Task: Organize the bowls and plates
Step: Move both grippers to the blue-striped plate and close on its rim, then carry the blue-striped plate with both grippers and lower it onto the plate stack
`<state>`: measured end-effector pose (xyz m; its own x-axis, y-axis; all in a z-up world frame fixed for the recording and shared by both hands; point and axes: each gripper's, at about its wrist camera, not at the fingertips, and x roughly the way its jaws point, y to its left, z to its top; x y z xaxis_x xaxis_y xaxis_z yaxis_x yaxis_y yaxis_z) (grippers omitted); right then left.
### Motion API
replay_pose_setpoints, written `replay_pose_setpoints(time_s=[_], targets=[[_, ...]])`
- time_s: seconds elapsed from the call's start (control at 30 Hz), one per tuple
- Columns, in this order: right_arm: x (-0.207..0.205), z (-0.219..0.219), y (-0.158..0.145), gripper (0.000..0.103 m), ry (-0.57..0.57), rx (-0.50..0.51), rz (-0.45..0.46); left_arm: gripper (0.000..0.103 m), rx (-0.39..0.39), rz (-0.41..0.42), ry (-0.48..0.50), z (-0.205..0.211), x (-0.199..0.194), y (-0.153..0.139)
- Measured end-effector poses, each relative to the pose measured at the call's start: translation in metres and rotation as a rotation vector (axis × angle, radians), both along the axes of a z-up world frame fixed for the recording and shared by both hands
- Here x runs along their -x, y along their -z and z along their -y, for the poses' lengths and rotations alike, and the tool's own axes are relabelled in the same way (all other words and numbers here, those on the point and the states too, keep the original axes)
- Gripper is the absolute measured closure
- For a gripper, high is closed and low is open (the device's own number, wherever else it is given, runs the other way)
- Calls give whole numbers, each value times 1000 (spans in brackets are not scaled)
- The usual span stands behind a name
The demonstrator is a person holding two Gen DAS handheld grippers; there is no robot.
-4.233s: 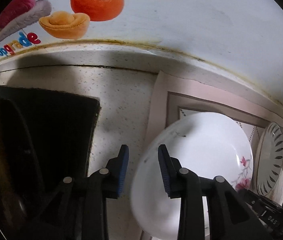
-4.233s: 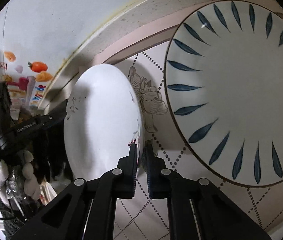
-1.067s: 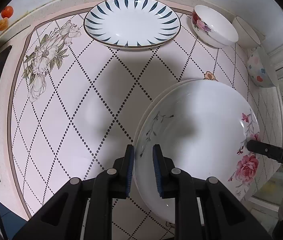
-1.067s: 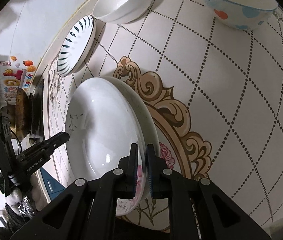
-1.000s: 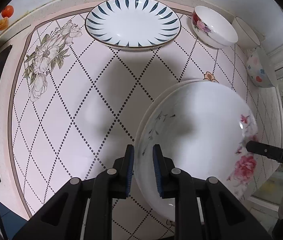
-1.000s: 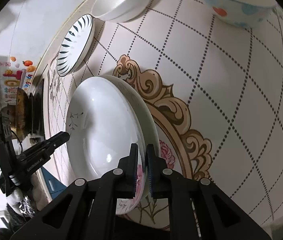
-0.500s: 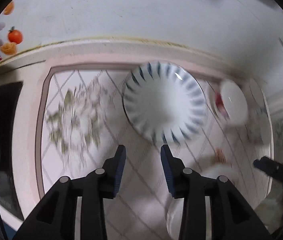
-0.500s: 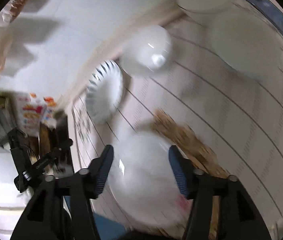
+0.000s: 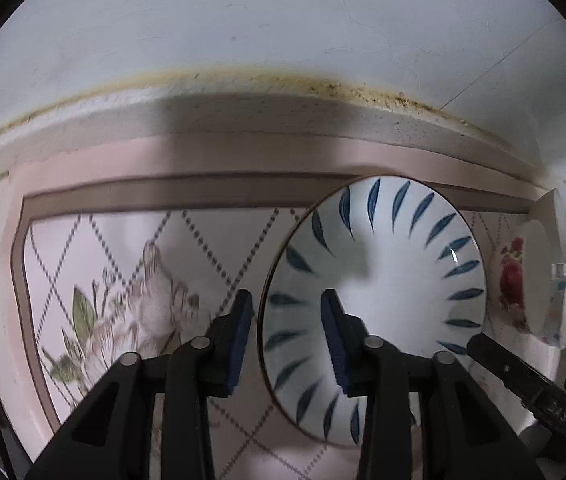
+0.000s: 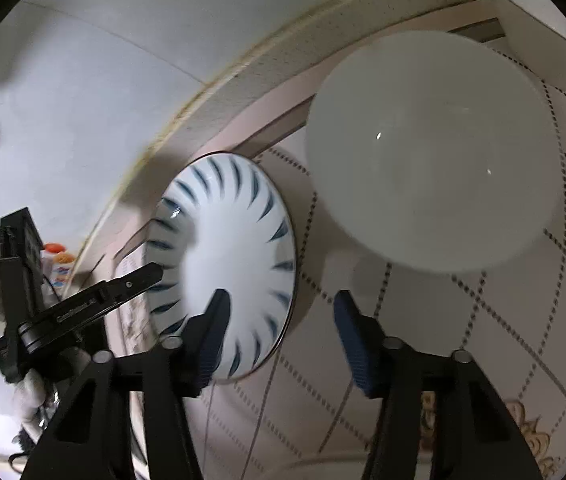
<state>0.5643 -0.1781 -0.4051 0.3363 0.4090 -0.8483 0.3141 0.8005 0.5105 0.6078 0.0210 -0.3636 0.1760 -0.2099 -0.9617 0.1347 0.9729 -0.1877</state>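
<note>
A white plate with blue leaf strokes (image 9: pixel 387 264) lies on the pink patterned mat (image 9: pixel 123 248) near the back wall. My left gripper (image 9: pixel 286 338) is open, its jaws on either side of the plate's left rim. The same plate (image 10: pixel 235 248) shows in the right wrist view. My right gripper (image 10: pixel 279 330) is open, its jaws on either side of the plate's right rim. A white bowl with a red rose (image 9: pixel 523 280) stands right of the plate; its white inside (image 10: pixel 431 148) fills the right wrist view.
Another white bowl (image 10: pixel 539 16) stands at the back right by the wall. The counter's speckled back edge (image 9: pixel 283 116) meets the wall just behind the plate. The left gripper's body (image 10: pixel 75 308) is at the left in the right wrist view.
Both grippers let go of the white flowered plate, which now rests on another plate. Both opened and moved back toward the blue-stroked plate, now straddling its rims.
</note>
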Motion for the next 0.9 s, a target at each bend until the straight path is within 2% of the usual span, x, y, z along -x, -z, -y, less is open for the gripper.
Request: replay_pose_setpoints(time_s=[0.03, 0.07, 0.1, 0.13, 0.23, 0.47, 0.7, 0.9], targets=[[-3, 2, 4, 70, 3, 4, -2, 81, -21, 13, 10, 3, -1, 0], [-5, 4, 7, 87, 0, 6, 2, 83, -48, 33, 31, 8, -1, -1], [-7, 2, 8, 91, -10, 19, 5, 84, -65, 49, 46, 11, 1, -1], [-8, 0, 8, 91, -20, 52, 9, 85, -81, 64, 60, 14, 2, -1], [-8, -8, 7, 91, -35, 111, 43, 88, -64, 66, 60, 12, 6, -1], [-4, -8, 5, 91, -39, 109, 40, 90, -49, 84, 62, 9, 21, -17], [12, -4, -20, 91, -77, 113, 68, 90, -28, 134, 51, 5, 49, -54], [37, -3, -53, 91, -135, 110, 106, 90, -11, 191, 31, 12, 96, -100]])
